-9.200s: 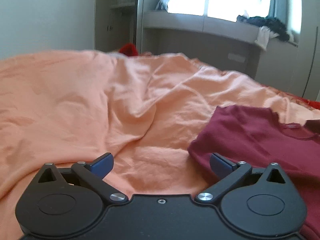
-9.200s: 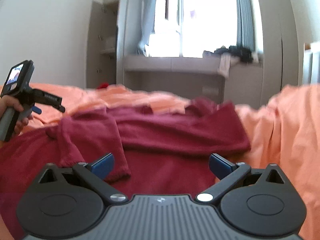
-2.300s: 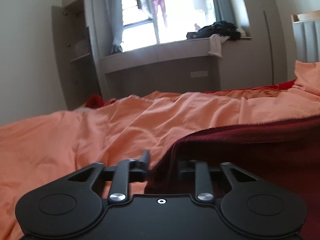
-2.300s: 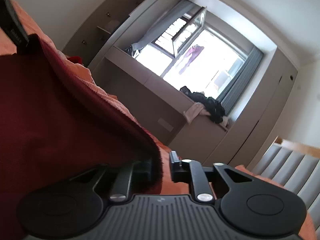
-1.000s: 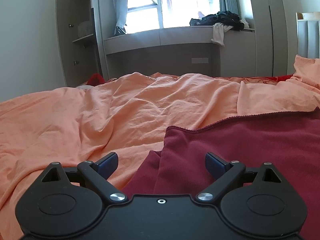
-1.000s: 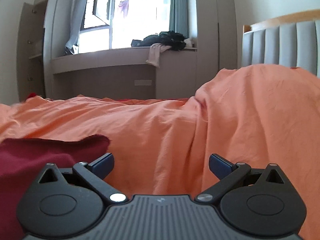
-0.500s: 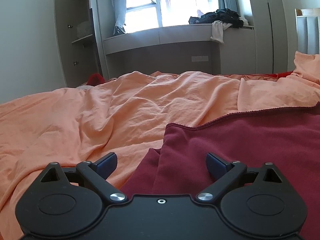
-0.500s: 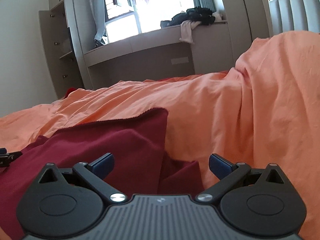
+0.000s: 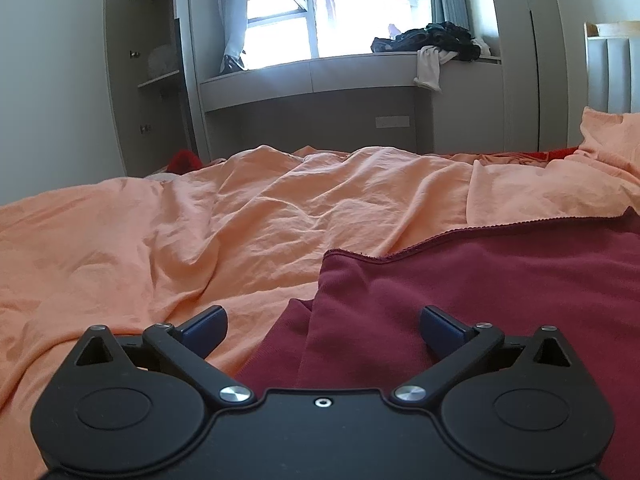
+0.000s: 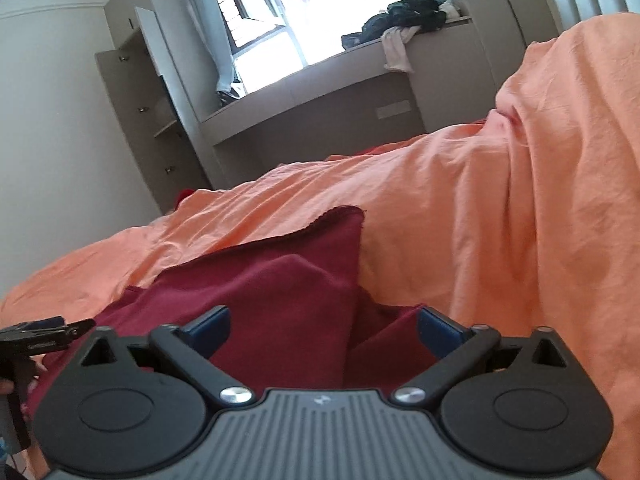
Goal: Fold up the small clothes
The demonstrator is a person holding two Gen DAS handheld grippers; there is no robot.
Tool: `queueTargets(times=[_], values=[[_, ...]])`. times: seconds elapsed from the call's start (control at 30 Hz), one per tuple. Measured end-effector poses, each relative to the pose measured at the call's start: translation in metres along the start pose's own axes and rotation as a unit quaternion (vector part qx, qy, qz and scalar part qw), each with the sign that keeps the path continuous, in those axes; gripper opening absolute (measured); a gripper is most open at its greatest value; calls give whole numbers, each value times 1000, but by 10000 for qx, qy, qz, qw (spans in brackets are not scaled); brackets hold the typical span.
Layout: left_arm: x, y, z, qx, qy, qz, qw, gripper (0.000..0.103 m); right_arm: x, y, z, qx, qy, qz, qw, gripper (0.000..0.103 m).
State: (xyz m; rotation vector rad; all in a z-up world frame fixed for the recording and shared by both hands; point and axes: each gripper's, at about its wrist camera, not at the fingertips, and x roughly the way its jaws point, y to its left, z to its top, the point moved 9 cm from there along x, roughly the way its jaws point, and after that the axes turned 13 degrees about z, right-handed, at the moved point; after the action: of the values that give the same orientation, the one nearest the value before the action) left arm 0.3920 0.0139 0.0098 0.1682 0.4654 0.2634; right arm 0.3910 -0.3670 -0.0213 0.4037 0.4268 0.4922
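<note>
Sweater cloth lies under both tools on the bed. The left tool is wide and opening, its pads clear of the knit below. The right tool is wide too but closing, with a folded edge between the jaws, not yet pinched. One fold looks laid, the top layer's hem running across the quilt. Next move, I judge: pinch this near side and carry it over for the second fold.
</note>
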Motion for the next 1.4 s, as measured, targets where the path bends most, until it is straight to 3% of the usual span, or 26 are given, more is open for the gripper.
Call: queueTargets(times=[0.03, 0.2, 0.27, 0.37, 0.43, 0.7, 1.0, 1.2, 1.4], values=[[0, 1, 0, -38, 18, -16, 10000, 102, 0, 1, 0, -12, 28, 6, 10000, 84], [-1, 2, 1, -141, -22, -45, 9999, 102, 6, -2, -9, 94, 207, -27, 9997, 65], [-3, 2, 1, -133, -71, -30, 9999, 102, 6, -8, -13, 292, 205, -48, 9994, 40], [-7, 0, 3, -103, -166, -22, 9998, 102, 3, -15, -15, 726, 149, 112, 9972, 11], [-12, 0, 4, -138, -239, -24, 9996, 102, -2, -13, -14, 838, 91, 181, 9963, 6], [-46, 0, 3, -500, -519, -358, 9968, 102, -29, 0, -13, 511, -56, -34, 9987, 5], [-113, -1, -29, -681, -1097, -449, 9906, 102, -29, -4, -25, 529, 112, -250, 9982, 5], [-151, 1, -47, -811, -845, -629, 9911, 102, -35, 3, -31, 373, 148, -430, 9983, 5], [-160, 8, -65, -623, -205, -632, 9958, 102, -44, 9, -30, 123, 160, -583, 9981, 12]])
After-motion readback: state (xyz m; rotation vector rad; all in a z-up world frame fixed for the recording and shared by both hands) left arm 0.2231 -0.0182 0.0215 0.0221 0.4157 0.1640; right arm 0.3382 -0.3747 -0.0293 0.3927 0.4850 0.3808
